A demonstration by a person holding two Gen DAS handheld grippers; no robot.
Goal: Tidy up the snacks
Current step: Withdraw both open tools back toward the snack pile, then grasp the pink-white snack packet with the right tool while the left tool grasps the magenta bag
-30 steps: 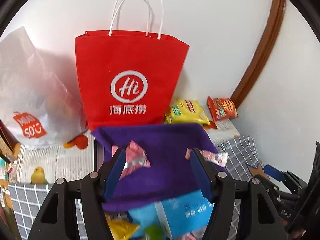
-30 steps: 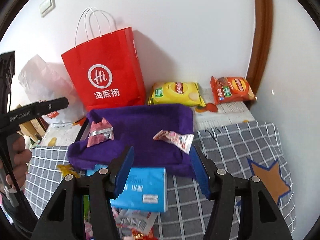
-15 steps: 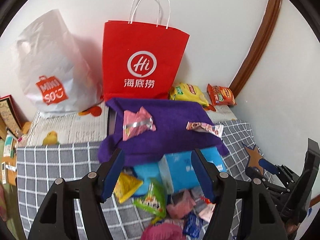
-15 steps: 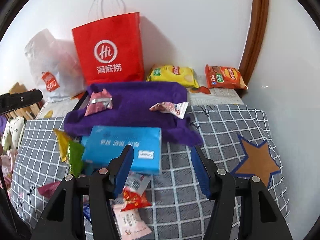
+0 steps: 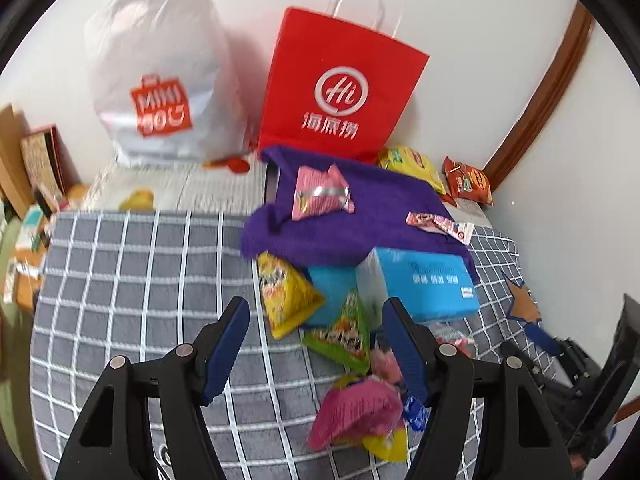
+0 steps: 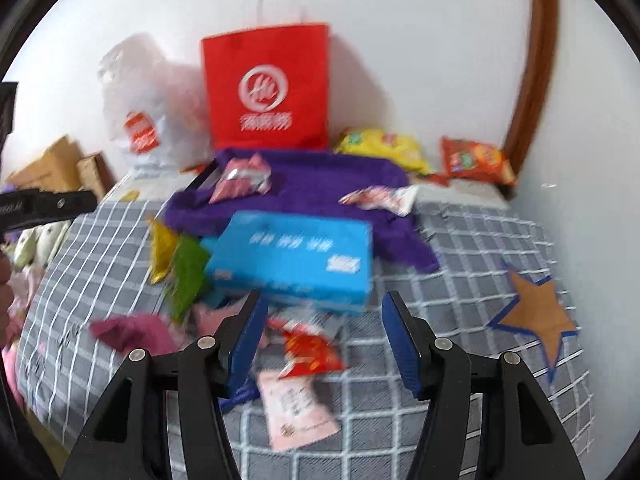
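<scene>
A grey checked bed cover [image 5: 132,280] carries everything. At its far edge, against the wall, stand a white plastic bag [image 5: 160,72] and, to its right, a red paper bag [image 5: 340,92]. In front of the red bag a purple cloth [image 5: 360,224] lies over something, with a pink packet [image 5: 320,194] and a smaller pink-and-white wrapper [image 5: 440,224] on top. A blue box [image 5: 424,284] touches the cloth's near edge. In the far right corner lie a yellow chip bag [image 5: 412,164] and an orange chip bag [image 5: 468,180], just beside each other.

Loose snacks are heaped by the box's near side: a yellow triangular packet [image 5: 284,296], a green one [image 5: 344,332] overlapping it, a magenta packet [image 5: 356,412], and in the right view a red packet [image 6: 308,352] with a pale pink one [image 6: 296,416] nearer still.

The left tool [image 5: 316,320] hangs above this heap, half open and empty. The right tool [image 6: 322,312] hangs over the red packet, likewise half open with nothing between its fingers.
</scene>
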